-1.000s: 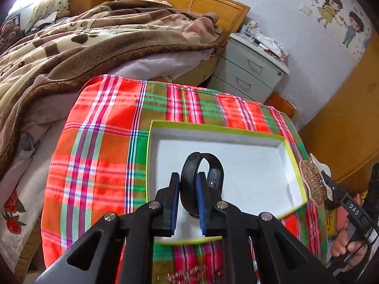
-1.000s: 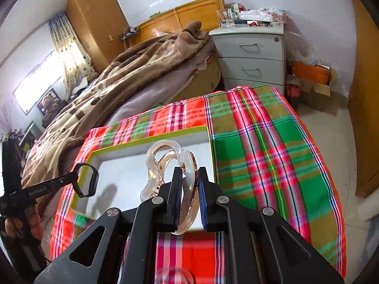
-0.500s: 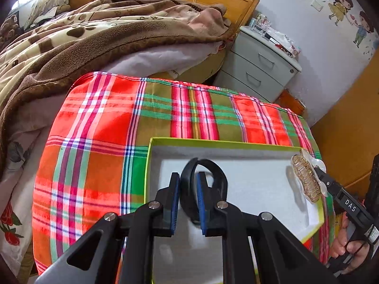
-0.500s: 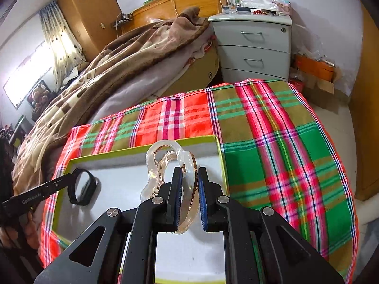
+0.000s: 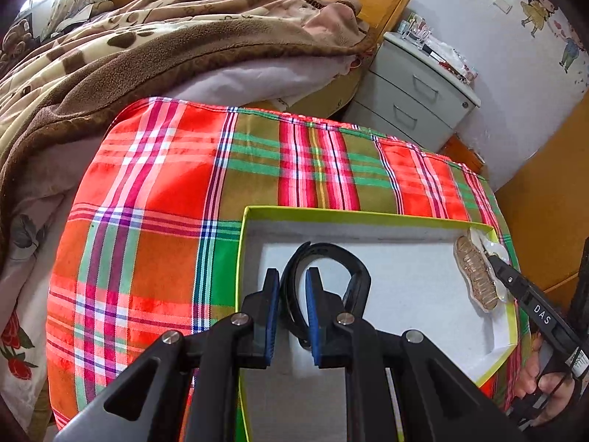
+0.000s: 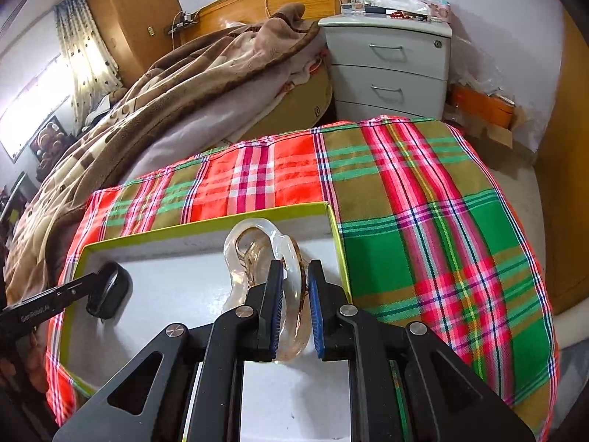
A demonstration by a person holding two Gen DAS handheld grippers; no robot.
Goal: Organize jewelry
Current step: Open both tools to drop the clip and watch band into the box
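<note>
At the bottom centre of the left wrist view, the left gripper point(image 5: 291, 309) has its two blue-padded fingers point(image 5: 273, 305) drawn nearly together on the black band point(image 5: 327, 258), a looped strap whose one side runs down between the pads while the rest arches up and to the right above them. The band hangs over the white floor of the box point(image 5: 353, 215), a shallow tray with a yellow-green rim that fills the lower middle of the frame. At the right edge of that view the right gripper point(image 5: 491, 256) reaches in from the lower right corner, with the hair clip point(image 5: 475, 276) at its tip, just inside the box's right wall, and a hand point(image 5: 541, 386) below it. In the right wrist view the same gripper point(image 6: 296, 309) sits at the bottom centre; its jaws are opening, yet the clear amber hair clip point(image 6: 254, 243) is between the pads, its curled body rising above and left of them over the box floor near the right wall point(image 6: 337, 228). At the left of that frame the left gripper point(image 6: 92, 287) holds the black band point(image 6: 110, 289) low over the box's left part. The box rests on a red, green and white plaid cloth point(image 5: 165, 221) that fills the middle of both frames. Behind it, in the upper part of the frames, lie a brown blanket point(image 5: 147, 48) on a bed and a grey chest of drawers point(image 6: 390, 70).
</note>
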